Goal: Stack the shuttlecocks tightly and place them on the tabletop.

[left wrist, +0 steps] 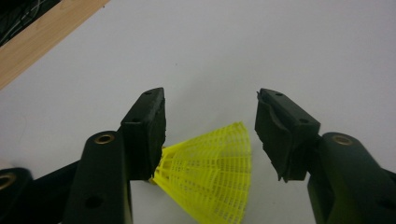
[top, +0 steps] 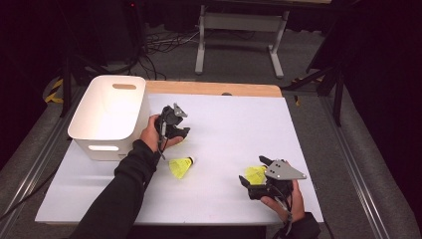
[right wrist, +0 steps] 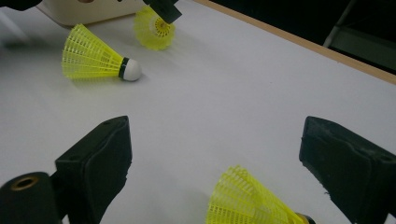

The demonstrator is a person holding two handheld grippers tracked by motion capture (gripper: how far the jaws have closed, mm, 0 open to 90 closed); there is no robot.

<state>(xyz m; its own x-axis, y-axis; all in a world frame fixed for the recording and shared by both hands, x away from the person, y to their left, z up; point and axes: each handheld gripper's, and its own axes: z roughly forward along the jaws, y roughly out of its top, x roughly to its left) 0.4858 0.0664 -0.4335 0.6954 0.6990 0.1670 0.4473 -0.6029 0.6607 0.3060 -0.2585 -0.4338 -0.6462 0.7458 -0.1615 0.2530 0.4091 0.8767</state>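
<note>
The left hand-held gripper [left wrist: 210, 126], jaws spread, straddles a yellow shuttlecock [left wrist: 210, 175] lying flat, skirt apparently pointing away.

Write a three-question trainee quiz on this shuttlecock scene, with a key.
1. How many yellow shuttlecocks are on the table?
2. True or false: the left gripper is clamped on its shuttlecock.
3. The white bin stands by which gripper: A left, B right?

Key: 1. Three: the free shuttlecock, and one at each gripper, the right gripper over the near shuttlecock. 2. False; one pad touches, the other stands off. 3. A.
</note>
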